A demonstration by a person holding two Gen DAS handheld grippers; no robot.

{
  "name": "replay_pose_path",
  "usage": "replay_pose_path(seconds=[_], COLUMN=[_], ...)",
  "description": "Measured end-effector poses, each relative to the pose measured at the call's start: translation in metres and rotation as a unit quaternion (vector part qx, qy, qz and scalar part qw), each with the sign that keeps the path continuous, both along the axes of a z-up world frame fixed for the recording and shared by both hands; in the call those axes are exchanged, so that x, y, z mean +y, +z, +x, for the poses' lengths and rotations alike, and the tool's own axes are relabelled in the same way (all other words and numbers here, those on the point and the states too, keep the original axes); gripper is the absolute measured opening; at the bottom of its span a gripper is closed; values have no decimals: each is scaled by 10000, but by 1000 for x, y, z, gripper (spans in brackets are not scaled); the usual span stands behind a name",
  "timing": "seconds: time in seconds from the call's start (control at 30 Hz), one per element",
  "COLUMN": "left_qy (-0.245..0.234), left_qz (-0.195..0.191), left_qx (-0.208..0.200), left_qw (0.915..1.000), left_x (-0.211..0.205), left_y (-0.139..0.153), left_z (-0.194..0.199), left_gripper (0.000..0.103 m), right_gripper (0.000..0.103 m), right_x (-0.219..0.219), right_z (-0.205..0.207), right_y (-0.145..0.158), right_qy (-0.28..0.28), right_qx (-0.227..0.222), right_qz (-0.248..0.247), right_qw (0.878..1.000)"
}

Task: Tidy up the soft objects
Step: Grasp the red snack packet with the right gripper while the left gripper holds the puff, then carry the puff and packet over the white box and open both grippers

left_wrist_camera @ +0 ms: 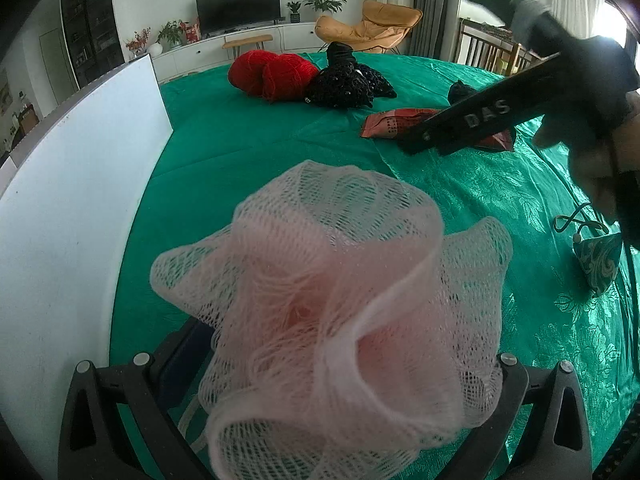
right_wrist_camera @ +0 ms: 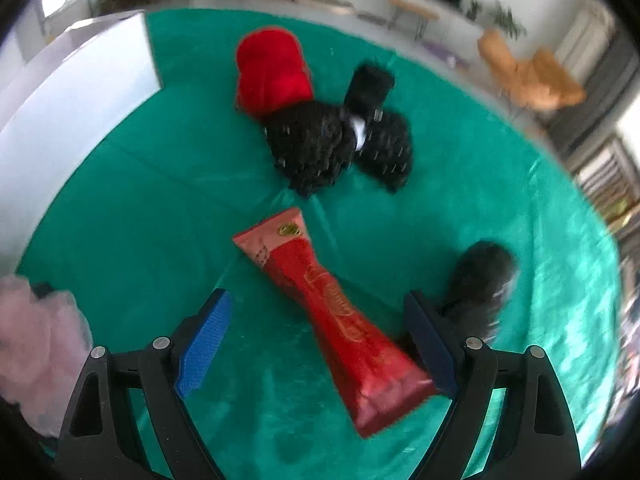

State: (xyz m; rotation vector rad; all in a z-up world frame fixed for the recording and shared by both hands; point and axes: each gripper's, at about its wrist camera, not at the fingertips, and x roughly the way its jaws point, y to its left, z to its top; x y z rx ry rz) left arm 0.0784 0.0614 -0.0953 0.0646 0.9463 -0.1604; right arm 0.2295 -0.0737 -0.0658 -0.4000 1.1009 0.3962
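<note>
A pink mesh bath puff (left_wrist_camera: 332, 304) fills the space between my left gripper's (left_wrist_camera: 344, 364) fingers, which are shut on it; it also shows at the left edge of the right wrist view (right_wrist_camera: 40, 344). My right gripper (right_wrist_camera: 320, 316) hangs open over a red foil packet (right_wrist_camera: 348, 332) that lies flat on the green cloth, its pads apart from it. From the left wrist view, the right gripper (left_wrist_camera: 424, 144) hovers over that packet (left_wrist_camera: 396, 122). Farther back lie red yarn balls (right_wrist_camera: 272, 72) and a black sequined piece (right_wrist_camera: 340, 144).
A white box wall (left_wrist_camera: 80, 200) stands along the left. A dark fluffy thing (right_wrist_camera: 480, 280) lies just right of the right gripper. A green patterned pouch (left_wrist_camera: 598, 264) with a cord sits at the right. A green cloth (right_wrist_camera: 140, 220) covers the table.
</note>
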Motion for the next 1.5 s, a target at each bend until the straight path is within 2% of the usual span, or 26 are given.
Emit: replay_pose_path(seconds=[0.03, 0.1, 0.2, 0.5, 0.7, 0.8, 0.93, 0.97, 1.03, 1.1, 1.23, 1.5], left_qy=[0, 0, 5, 8, 1, -22, 66, 88, 93, 115, 140, 179], left_qz=[0, 0, -1, 1, 3, 9, -516, -563, -695, -795, -1334, -1766], left_qx=[0, -1, 2, 1, 15, 373, 298, 255, 135, 104, 38, -516], left_qw=[10000, 10000, 10000, 10000, 10000, 9993, 9982, 9980, 9974, 9967, 9910, 9828], left_x=[0, 0, 0, 0, 0, 0, 9, 10, 13, 17, 24, 41], left_y=[0, 0, 0, 1, 1, 4, 16, 19, 25, 28, 38, 91], left_z=[0, 0, 1, 1, 1, 5, 2, 1, 0, -1, -12, -48], left_gripper=[103, 103, 103, 103, 103, 103, 103, 101, 86, 46, 37, 37], right_gripper=[71, 30, 21, 20, 20, 20, 20, 20, 20, 19, 19, 19], right_x=[-4, -12, -24, -55, -68, -86, -121, -127, -137, -143, -151, -121], right_z=[1, -2, -15, -92, -128, -131, -136, -138, -144, -145, -157, -169], right_y=[-1, -7, -3, 8, 16, 16, 17, 18, 21, 21, 28, 72], right_qy=[-66, -245, -565, -1417, -1633, -1741, -1892, -1953, -2035, -2085, -2151, -1735], right_qx=[77, 312, 329, 495, 485, 539, 664, 715, 748, 777, 791, 438], right_qz=[88, 451, 691, 1515, 1943, 2196, 2677, 2871, 3115, 3282, 3448, 3339], right_qw=[9999, 9982, 9955, 9770, 9660, 9584, 9424, 9351, 9252, 9180, 9102, 9255])
